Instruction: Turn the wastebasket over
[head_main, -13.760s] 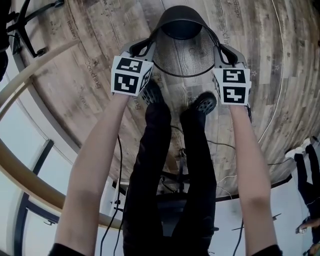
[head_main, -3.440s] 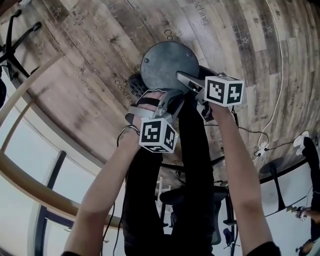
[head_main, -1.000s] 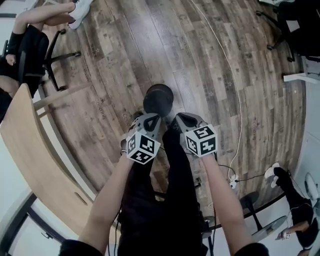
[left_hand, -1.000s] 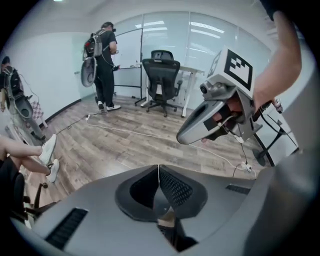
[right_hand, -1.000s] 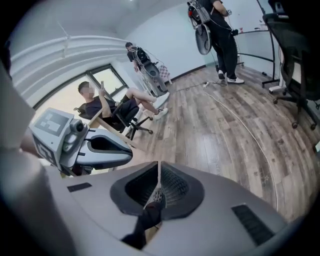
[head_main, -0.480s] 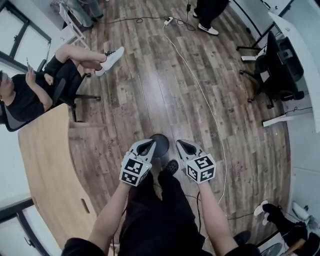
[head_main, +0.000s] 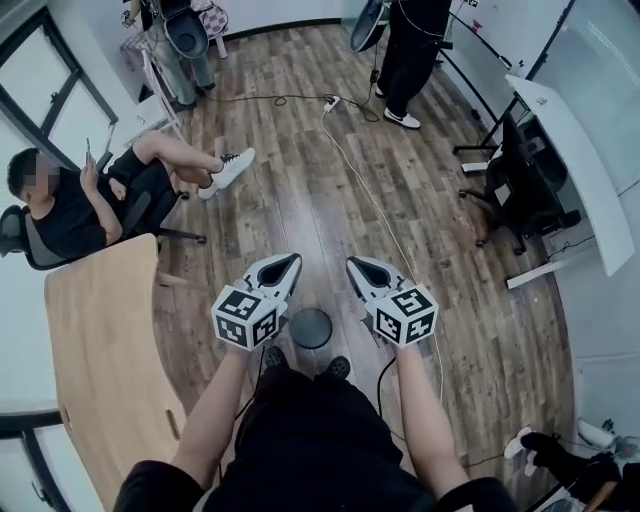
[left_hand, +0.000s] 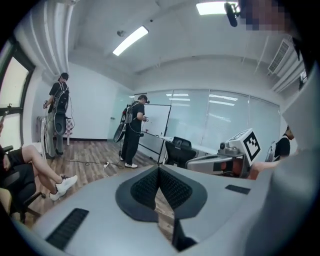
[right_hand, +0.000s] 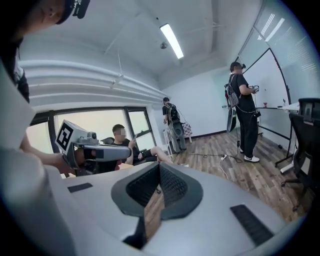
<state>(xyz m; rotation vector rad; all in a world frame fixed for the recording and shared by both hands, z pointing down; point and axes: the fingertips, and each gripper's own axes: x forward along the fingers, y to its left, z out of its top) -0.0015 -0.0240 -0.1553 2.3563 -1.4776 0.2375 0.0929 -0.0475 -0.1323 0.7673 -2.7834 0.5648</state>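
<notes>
**Head view: wastebasket on floor, both tools shut & empty**

Dark grey round wastebasket (head_main: 311, 328) stands on the wood-plank floor (head_main: 300, 200), below and btwn the two tools, touching neither. Its top reads as a flat closed disc, so prob. base-up. Task looks done, tho the mouth can't be checked from above.

L gripper (head_main: 290, 263): pads pressed together, nothing btwn them. R gripper (head_main: 357, 266): same, closed on nothing. Both are held side by side, well above the basket, pointing out across the room.

Person's black shoes (head_main: 337, 366) sit just behind the basket, under the tools. Left of the L gripper is a curved light-wood tabletop (head_main: 100, 340). Ahead of the jaws a thin white cable (head_main: 385, 215) runs over the floor, w/ a seated person in black (head_main: 75, 210) fwd-left.

Risks:
- A step fwd could toe the basket and tip it back over, since it's so near the feet.
- If a re-grip is needed, the closed jaws would only shove the rim unless opened first.
- The cable ahead is a trip hazard.
</notes>
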